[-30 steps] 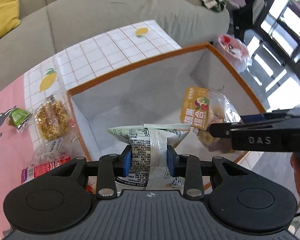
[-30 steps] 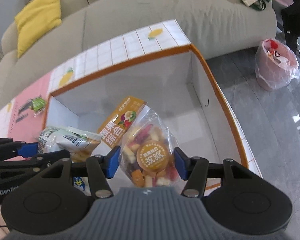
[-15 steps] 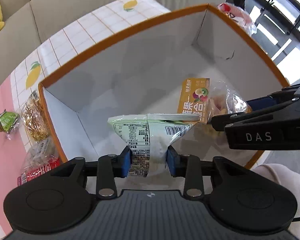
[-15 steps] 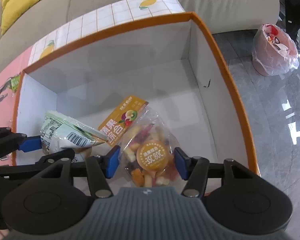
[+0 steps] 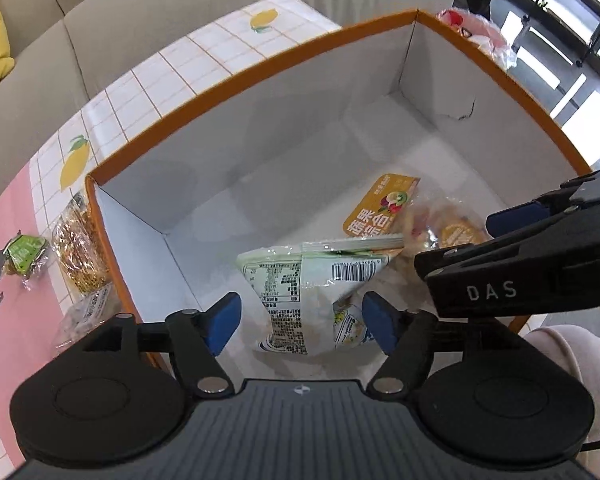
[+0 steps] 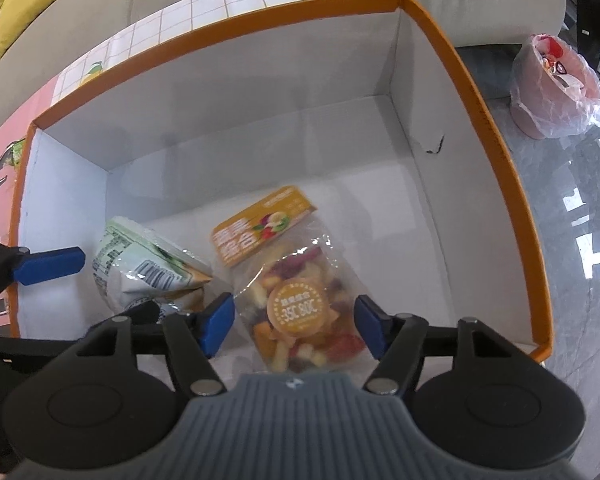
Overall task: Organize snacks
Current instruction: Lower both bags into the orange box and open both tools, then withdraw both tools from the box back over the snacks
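A white box with an orange rim (image 5: 260, 68) stands on the table. On its floor lies a green-and-white snack bag (image 5: 320, 276), with my left gripper (image 5: 300, 324) over its near end. The jaws are opening and the blue pads stand clear of the bag on both sides. Beside it lies a clear bag of dried fruit (image 6: 296, 304) with an orange header. My right gripper (image 6: 294, 326) straddles it with the jaws opening; the left pad is off the bag and the right pad sits close to its edge. The green-and-white snack bag (image 6: 148, 268) leans against the fruit bag.
Left of the box on the table lie a small green-wrapped snack (image 5: 22, 254), a golden snack pack (image 5: 78, 256) and a clear pack (image 5: 86, 312). A grey sofa (image 5: 180, 4) runs behind. A bin lined with a pink bag (image 6: 556, 88) stands on the floor to the right.
Both grippers sank deeper into the box. The left jaws spread and let go of the green-and-white bag. The right jaws widened off the dried-fruit bag. Both bags now rest on the box floor.
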A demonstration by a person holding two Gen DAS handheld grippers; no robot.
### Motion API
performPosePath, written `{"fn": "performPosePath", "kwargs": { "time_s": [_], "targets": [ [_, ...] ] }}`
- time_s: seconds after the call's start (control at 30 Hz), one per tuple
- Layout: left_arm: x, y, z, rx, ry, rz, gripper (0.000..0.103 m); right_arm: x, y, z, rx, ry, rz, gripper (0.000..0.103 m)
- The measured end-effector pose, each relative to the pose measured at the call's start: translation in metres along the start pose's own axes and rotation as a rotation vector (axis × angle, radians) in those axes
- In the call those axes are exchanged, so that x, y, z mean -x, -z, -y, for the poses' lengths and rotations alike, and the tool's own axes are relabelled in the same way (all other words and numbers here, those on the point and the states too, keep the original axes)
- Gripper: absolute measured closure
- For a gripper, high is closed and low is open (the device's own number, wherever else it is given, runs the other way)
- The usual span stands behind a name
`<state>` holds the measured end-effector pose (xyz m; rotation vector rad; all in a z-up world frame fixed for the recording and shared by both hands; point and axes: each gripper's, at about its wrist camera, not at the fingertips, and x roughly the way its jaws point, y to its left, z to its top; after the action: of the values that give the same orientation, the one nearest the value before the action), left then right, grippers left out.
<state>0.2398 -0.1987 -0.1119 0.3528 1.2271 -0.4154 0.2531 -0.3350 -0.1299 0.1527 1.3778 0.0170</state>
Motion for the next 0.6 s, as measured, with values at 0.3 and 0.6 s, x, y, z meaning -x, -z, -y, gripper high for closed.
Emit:
{"fn": "performPosePath", "kwargs": {
  "time_s": [0.3,0.6],
  "targets": [
    [0.022,0.004,0.002,-0.014,0.027,0.049,0.015,0.02,-0.001,0.0,-0.01,0.042,0.043,0.025],
    [0.068,0.016,0.001,-0.017,0.048,0.203,0.0,0.07,0.016,0.007,-0.029,0.057,0.223,0.02]
  ]
}}
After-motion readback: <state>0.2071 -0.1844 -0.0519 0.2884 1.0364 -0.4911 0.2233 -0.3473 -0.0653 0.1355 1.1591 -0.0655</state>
